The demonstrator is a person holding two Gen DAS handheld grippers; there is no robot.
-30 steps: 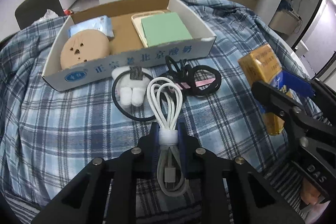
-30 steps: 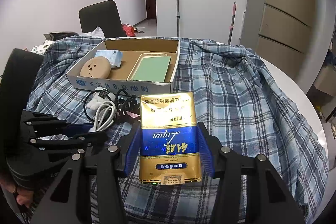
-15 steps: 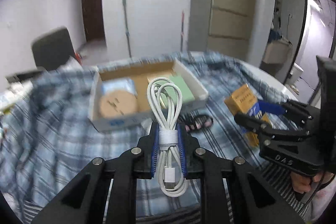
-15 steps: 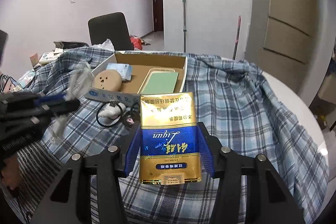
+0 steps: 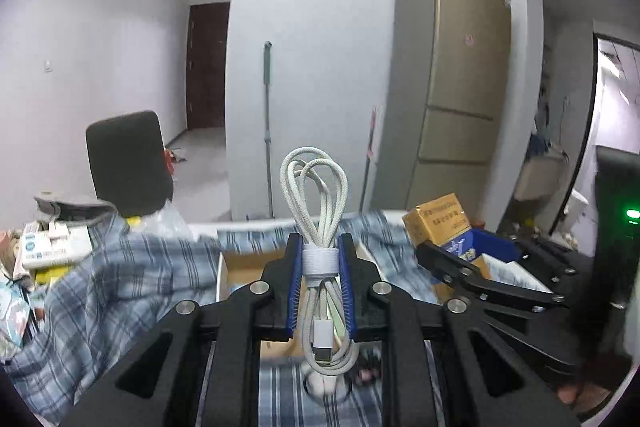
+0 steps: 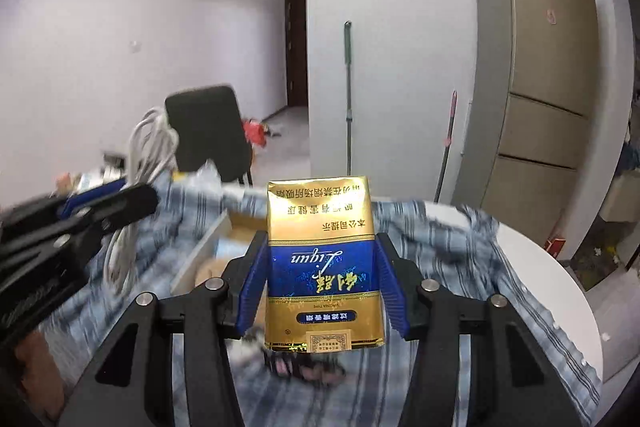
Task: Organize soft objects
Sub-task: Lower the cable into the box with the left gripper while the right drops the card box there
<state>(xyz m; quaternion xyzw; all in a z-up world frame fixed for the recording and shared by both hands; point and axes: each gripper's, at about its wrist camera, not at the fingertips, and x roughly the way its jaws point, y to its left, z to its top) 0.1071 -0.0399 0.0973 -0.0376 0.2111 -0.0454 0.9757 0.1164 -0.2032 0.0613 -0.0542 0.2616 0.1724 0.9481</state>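
Jaws clamped: left gripper (image 5: 320, 279) on the coiled white cable (image 5: 316, 227), right gripper (image 6: 322, 283) on the gold-blue pack (image 6: 322, 259), both above the cardboard box (image 5: 240, 263)

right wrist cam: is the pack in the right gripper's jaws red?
No. The pack clamped in the right gripper is gold with a blue band across its middle.

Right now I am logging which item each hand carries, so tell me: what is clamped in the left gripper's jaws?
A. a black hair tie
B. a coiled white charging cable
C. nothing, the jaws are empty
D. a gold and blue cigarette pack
B: in the left wrist view the left gripper is shut on the coiled white charging cable, pinching it at its wrap band, while the gold and blue pack sits in the right gripper.
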